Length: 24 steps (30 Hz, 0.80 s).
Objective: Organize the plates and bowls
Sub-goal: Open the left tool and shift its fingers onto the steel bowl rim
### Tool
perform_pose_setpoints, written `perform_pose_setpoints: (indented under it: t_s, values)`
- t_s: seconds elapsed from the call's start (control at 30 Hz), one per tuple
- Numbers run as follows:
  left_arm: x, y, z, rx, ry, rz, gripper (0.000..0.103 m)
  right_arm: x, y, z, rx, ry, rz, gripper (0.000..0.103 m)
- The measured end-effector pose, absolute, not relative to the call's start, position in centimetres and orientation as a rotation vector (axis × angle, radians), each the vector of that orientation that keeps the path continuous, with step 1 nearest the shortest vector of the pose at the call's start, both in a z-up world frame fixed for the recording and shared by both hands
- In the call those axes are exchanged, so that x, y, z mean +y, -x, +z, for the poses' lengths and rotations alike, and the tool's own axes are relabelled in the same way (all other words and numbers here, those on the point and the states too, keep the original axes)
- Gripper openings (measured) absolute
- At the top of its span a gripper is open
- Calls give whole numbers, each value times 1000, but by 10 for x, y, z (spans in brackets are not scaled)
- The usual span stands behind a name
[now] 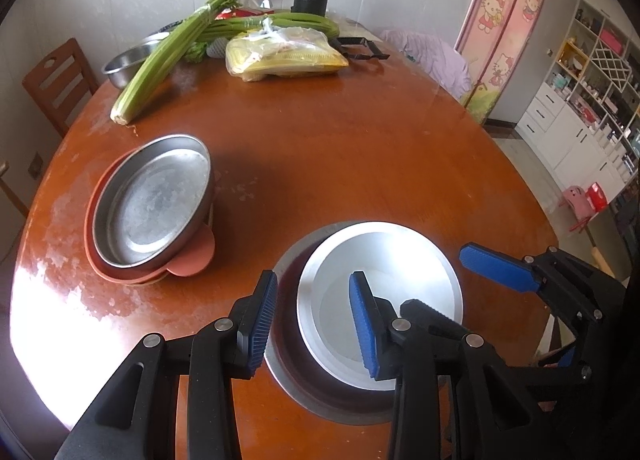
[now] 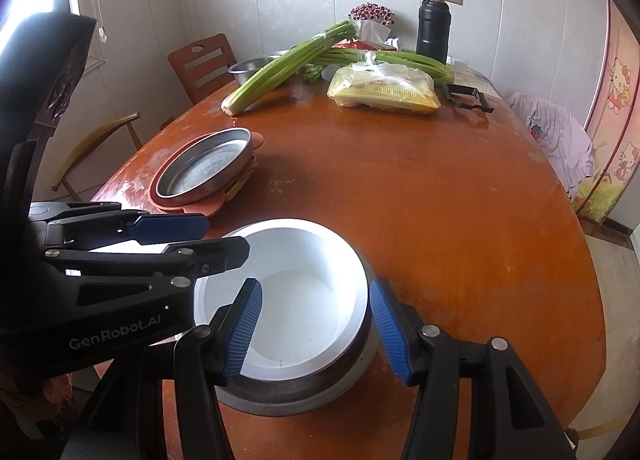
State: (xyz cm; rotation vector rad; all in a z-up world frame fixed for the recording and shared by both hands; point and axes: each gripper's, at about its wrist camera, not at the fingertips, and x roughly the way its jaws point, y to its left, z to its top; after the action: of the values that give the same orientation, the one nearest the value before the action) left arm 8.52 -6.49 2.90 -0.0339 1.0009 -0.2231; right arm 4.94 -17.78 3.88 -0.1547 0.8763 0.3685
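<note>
Near the worktop's (image 1: 360, 164) front edge, a white bowl (image 1: 384, 260) sits nested in a steel bowl (image 1: 288, 376). The left tongs (image 1: 314, 324) straddle the nested rims and the right tongs (image 2: 316, 334) straddle the right-hand rim, neither visibly pressing. To the left, a steel plate (image 1: 160, 200) rests on an orange plate (image 1: 192, 260).

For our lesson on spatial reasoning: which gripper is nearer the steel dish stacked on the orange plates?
Left. The left gripper straddles the white bowl's rim on the side facing the steel dish; the right gripper straddles the rim on the far side.
</note>
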Motion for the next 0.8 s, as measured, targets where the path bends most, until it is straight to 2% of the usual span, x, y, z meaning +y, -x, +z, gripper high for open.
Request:
perform_pose_setpoints:
  t_s: [0.2,0.33,0.8]
  values:
    - [-63,-86,33,986,31,-211,39,-180,-54,45,863,156,369,56]
    - [-60,-86,36,982,37,-202,48,-181,-58,46,862,157,372,56]
    - [-59,-90,33,992,43,-184,55,-199,-70,43,870,122,336,57]
